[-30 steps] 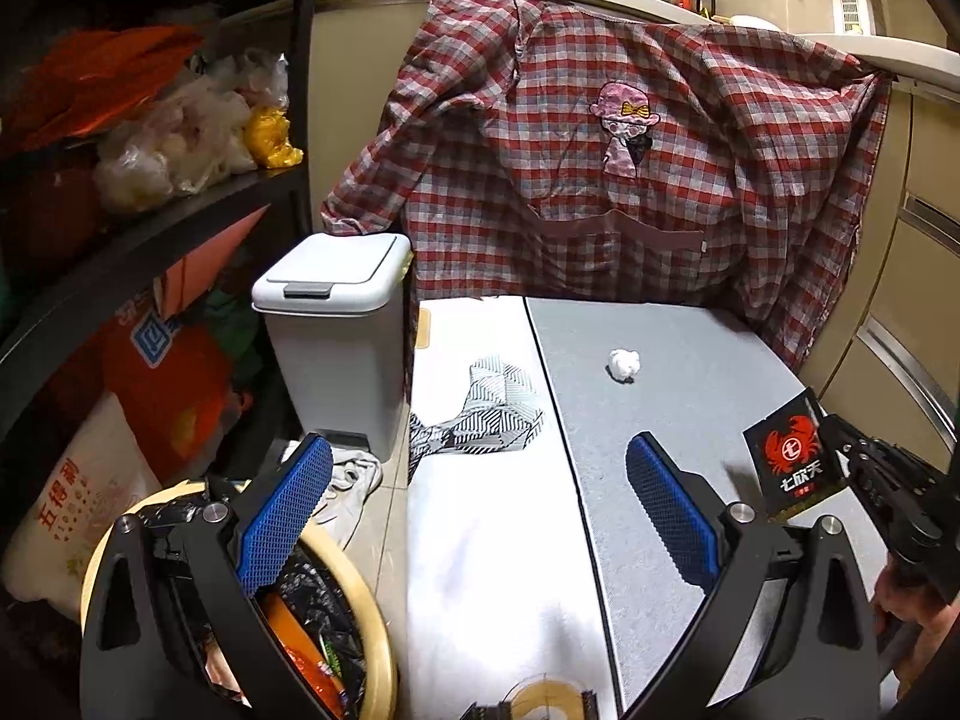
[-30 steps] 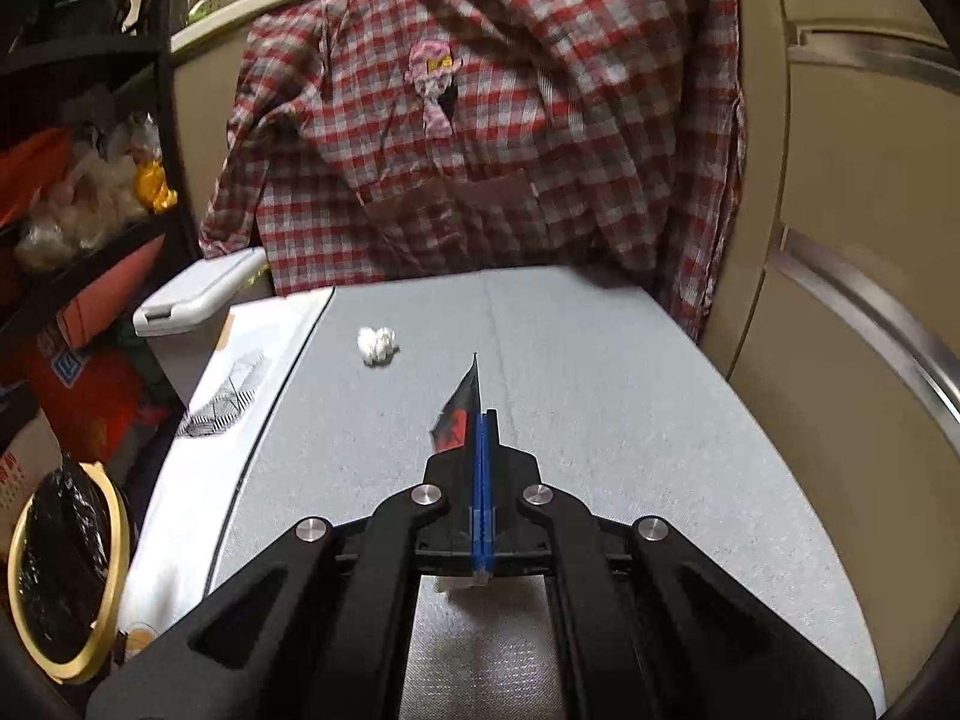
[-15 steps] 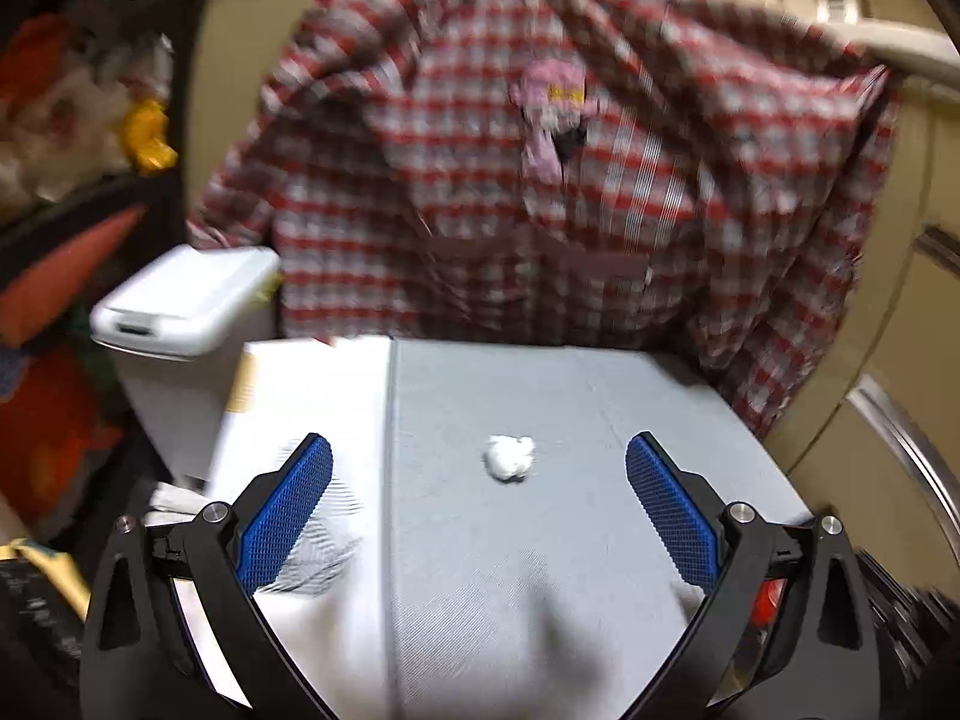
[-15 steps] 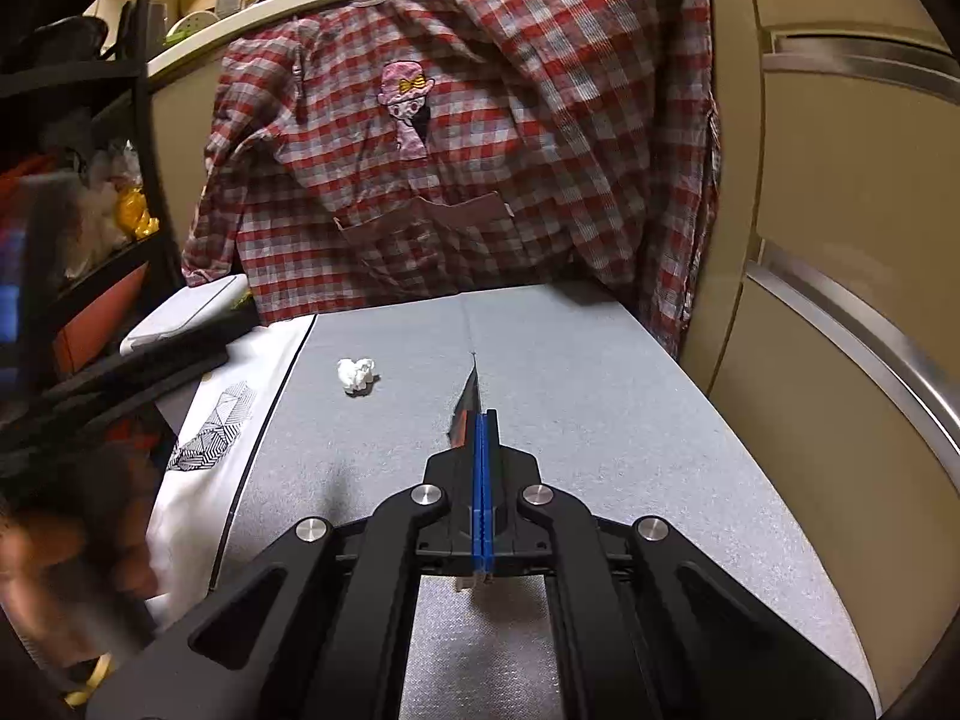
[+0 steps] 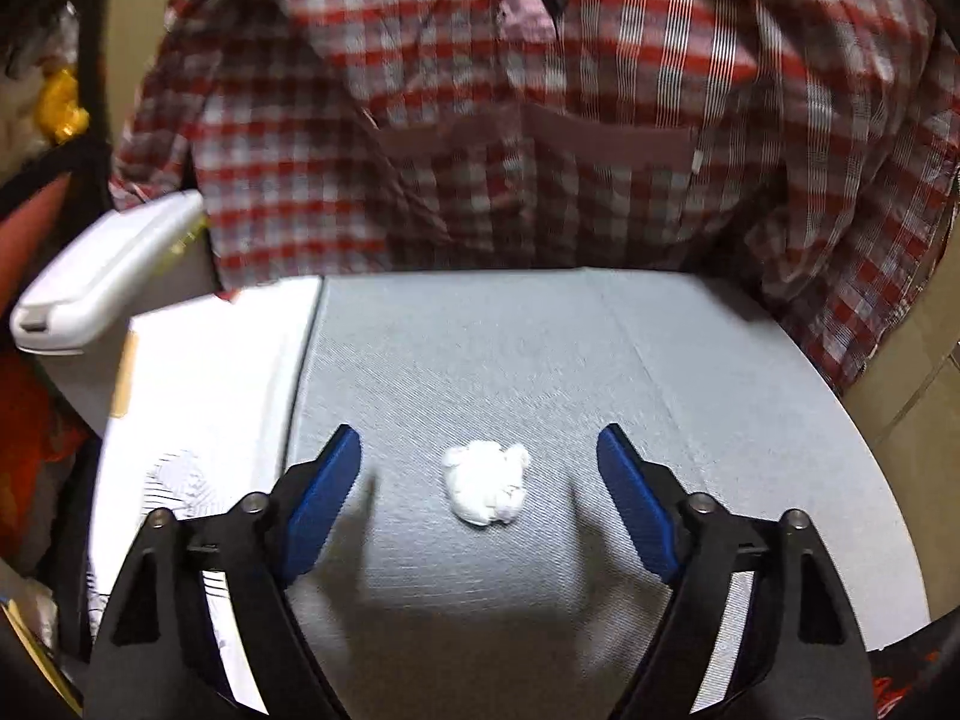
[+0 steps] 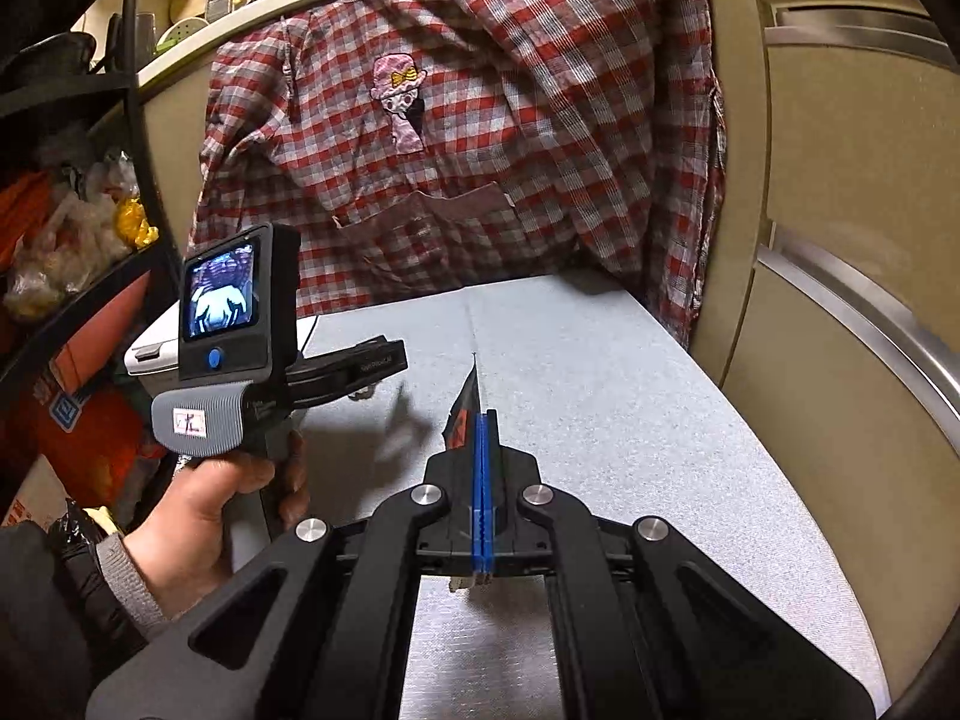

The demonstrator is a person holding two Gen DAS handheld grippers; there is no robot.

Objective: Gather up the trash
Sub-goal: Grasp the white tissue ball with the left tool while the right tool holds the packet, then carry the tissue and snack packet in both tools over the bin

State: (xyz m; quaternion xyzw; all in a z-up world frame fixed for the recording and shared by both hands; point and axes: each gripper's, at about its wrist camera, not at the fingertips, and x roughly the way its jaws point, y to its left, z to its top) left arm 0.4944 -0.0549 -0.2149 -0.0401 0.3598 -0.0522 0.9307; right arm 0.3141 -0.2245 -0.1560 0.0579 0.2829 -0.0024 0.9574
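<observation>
A crumpled white paper ball (image 5: 487,480) lies on the grey table top (image 5: 660,360). My left gripper (image 5: 478,441) hangs just over the table with the ball between its blue pads (image 5: 324,492). The jaws are closing, and a clear gap remains on each side of the ball. In the right wrist view the left gripper (image 6: 384,372) shows from the side, held by a person's hand (image 6: 204,516). My right gripper (image 6: 483,420) is shut on a black and red wrapper (image 6: 462,414), which sticks up edge-on above the pads.
A red plaid shirt (image 5: 540,120) hangs over the counter behind the table. A white lidded bin (image 5: 102,282) stands at the table's left, beside a white patterned sheet (image 5: 198,420). Dark shelves with bags (image 6: 72,240) are at left, beige cabinet doors (image 6: 840,180) at right.
My left gripper swung right and down, from above the floor basket to straddling the paper ball, and its jaws have narrowed. The right gripper stayed put with the wrapper.
</observation>
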